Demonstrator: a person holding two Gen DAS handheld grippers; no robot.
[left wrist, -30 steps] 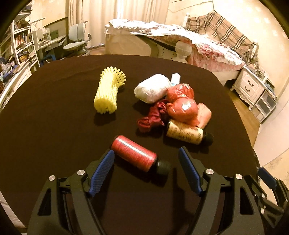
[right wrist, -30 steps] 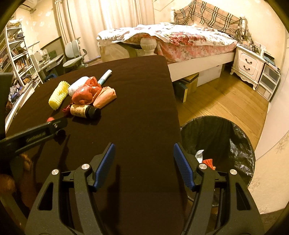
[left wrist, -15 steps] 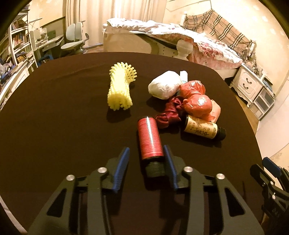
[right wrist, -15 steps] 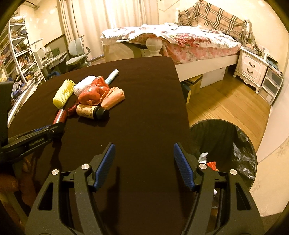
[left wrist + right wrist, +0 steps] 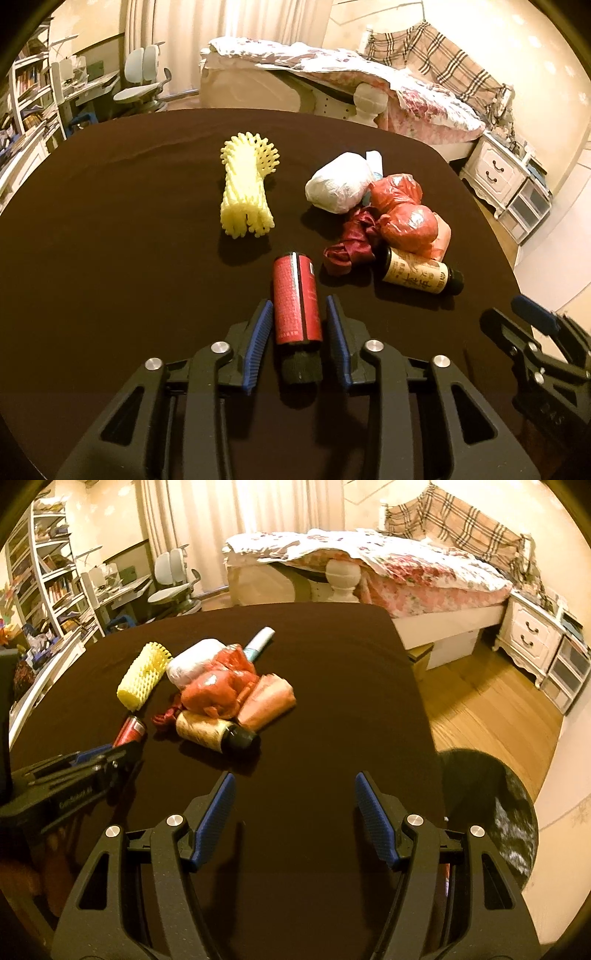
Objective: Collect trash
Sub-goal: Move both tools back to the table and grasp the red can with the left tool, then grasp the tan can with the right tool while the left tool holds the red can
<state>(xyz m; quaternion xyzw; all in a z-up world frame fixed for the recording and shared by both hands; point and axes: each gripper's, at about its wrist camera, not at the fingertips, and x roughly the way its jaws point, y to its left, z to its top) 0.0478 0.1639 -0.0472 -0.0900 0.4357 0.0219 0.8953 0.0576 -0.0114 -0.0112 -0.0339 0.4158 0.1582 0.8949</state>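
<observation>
- Red-labelled bottle [image 5: 295,302] lies on its side on the dark bench [image 5: 129,258], its long axis running straight away from the left gripper [image 5: 297,325] and its black cap end nearest the wrist camera.
- Blue fingers [image 5: 258,332] of the left gripper flank the bottle's lower body on either side; the jaws have just been closing around it and now stand narrow against its label, so this reads as a grip on the bottle, which has not left the bench.
- Because the bottle lies in line with the fingers, the pads meet its round sides squarely; a lift should bring it up level, though the smooth label could let it slip.
- Beyond it, well apart, sit a yellow foam net [image 5: 247,192] and a heap of crumpled red bags [image 5: 402,214], a white wad [image 5: 340,181] and a tan-labelled bottle [image 5: 417,277].
- Right gripper [image 5: 295,812] hovers over bare bench with its fingers wide and nothing between them.
- Black-lined bin [image 5: 491,805] stands on the floor off the bench's right edge, nearer the right hand than the left, so the left hand's load has to cross the bench to reach it.
</observation>
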